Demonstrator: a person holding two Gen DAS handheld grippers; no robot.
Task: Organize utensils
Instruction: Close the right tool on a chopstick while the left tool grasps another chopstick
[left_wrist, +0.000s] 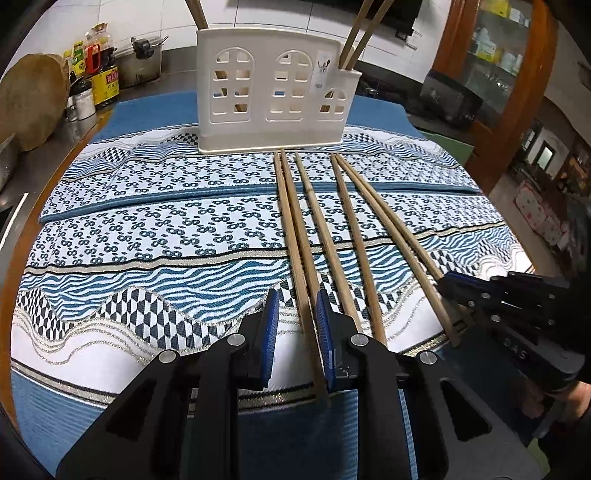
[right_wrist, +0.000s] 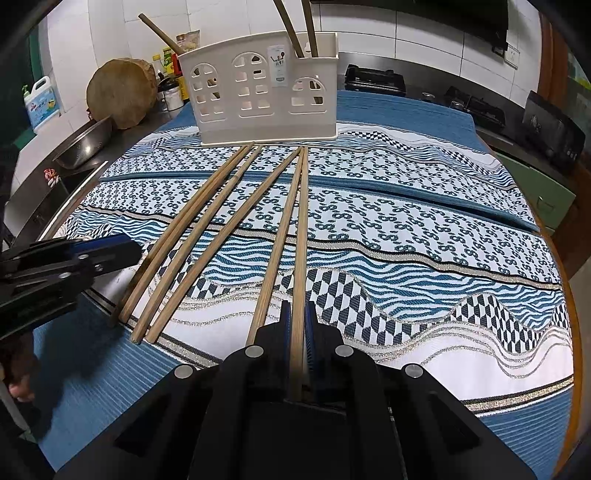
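Several wooden chopsticks (left_wrist: 325, 229) lie side by side on a blue patterned cloth (left_wrist: 147, 229), pointing at a cream utensil holder (left_wrist: 273, 92) that has chopsticks standing in it. My left gripper (left_wrist: 293, 317) is open, its blue pads either side of the leftmost chopstick (left_wrist: 295, 251). My right gripper (right_wrist: 297, 325) is shut on the rightmost chopstick (right_wrist: 302, 229), which lies low over the cloth. The holder (right_wrist: 266, 92) and the other chopsticks (right_wrist: 207, 236) also show in the right wrist view. Each gripper shows in the other's view: right gripper (left_wrist: 447, 286), left gripper (right_wrist: 136, 249).
A round wooden block (right_wrist: 122, 92), bottles and jars (left_wrist: 92, 74), a metal colander (right_wrist: 85, 144) and a detergent bottle (right_wrist: 42, 103) stand at the left. A stove (right_wrist: 376, 77) is behind the cloth. A wooden cabinet (left_wrist: 498, 55) is at the right.
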